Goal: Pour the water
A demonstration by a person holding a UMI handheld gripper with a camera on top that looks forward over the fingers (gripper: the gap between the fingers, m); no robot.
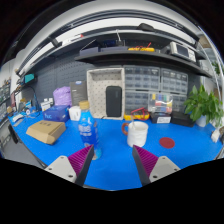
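Nothing poured yet — gripper (112, 160) jaws apart, empty; bottle (87, 126) & white cup (138, 133) just ahead, untouched. Grab, tilt left.

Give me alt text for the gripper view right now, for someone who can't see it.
The open gripper hovers over a blue table, holding nothing. Just beyond its left finger stands a clear water bottle with a blue label, and beyond its right finger a white cup. Farther back are a cardboard box, a green plant and shelves.
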